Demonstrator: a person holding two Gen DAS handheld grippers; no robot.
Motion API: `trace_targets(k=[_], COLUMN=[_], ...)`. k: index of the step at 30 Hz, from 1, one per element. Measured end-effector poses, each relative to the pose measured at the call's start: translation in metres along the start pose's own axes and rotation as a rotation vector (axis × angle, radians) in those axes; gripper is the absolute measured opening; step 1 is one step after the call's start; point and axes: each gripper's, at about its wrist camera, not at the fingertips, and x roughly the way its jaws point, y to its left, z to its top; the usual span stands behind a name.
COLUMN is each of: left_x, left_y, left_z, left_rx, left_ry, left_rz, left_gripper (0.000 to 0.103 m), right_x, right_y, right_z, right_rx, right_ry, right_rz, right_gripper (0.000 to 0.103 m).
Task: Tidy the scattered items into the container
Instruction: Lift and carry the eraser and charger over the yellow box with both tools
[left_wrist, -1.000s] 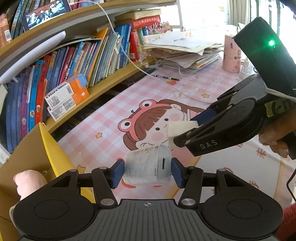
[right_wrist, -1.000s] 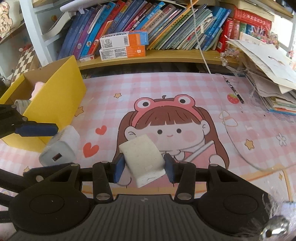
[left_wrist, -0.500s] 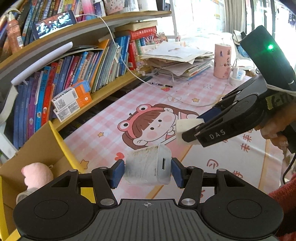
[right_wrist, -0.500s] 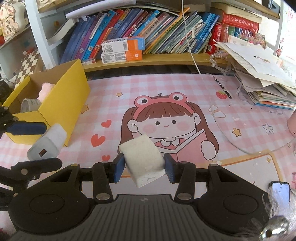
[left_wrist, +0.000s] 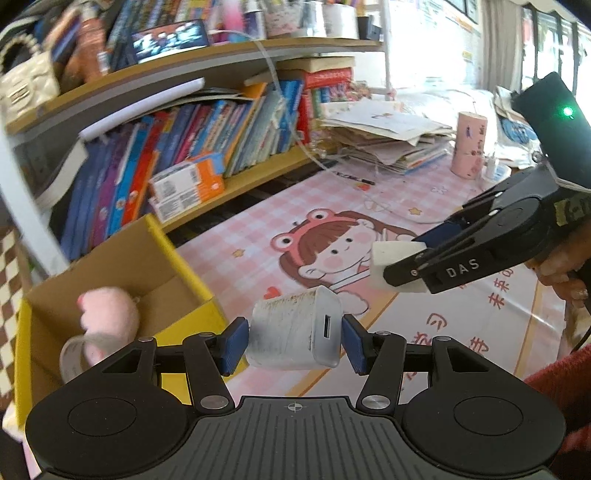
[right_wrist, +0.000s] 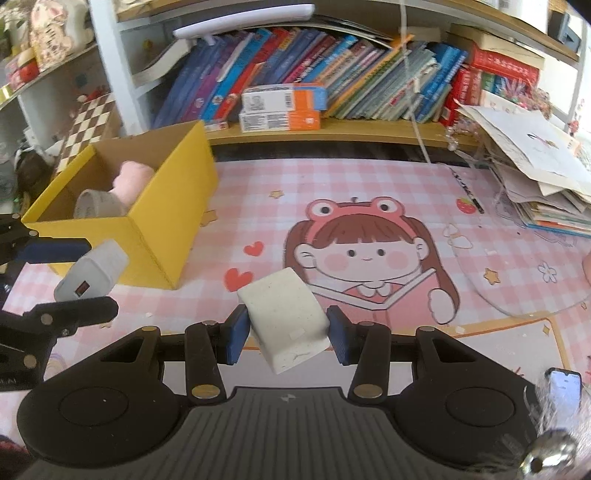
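A worktop covered by a pink checked mat (right_wrist: 369, 192) printed with a cartoon girl in a frog hat fills the scene. Along its far edge runs a wooden shelf (right_wrist: 351, 131) packed with leaning books (right_wrist: 295, 74), with a second board (left_wrist: 221, 55) above. At the far right corner sits a loose heap of papers (right_wrist: 535, 173). Bright daylight pours in from windows (left_wrist: 535, 44) on the right.
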Motion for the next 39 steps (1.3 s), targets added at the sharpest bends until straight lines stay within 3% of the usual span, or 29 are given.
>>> trace_targets(k=[10,28,39], left_x=[-0.028,-0.043,-0.053], left_y=[0.03,0.044,0.068], left_z=[-0.026,-0.031,-0.032], left_rx=[-0.112,-0.166,-0.206], left_ry=[0.011,-0.013,-0.042], left_rz=[0.077,0.116,0.179], left_gripper=[0.054,0.054,0.054], right_x=[0.001,0.005,0.014], right_y=[0.037,0.077,0.103], right_z=[0.002,0.02,0.034], right_rx=[-0.089,-0.225,-0.323], right_ry=[0.021,0.011,0.01], right_rz=[0.069,0.145,0.183], right_gripper=[0.043,0.043,0.043])
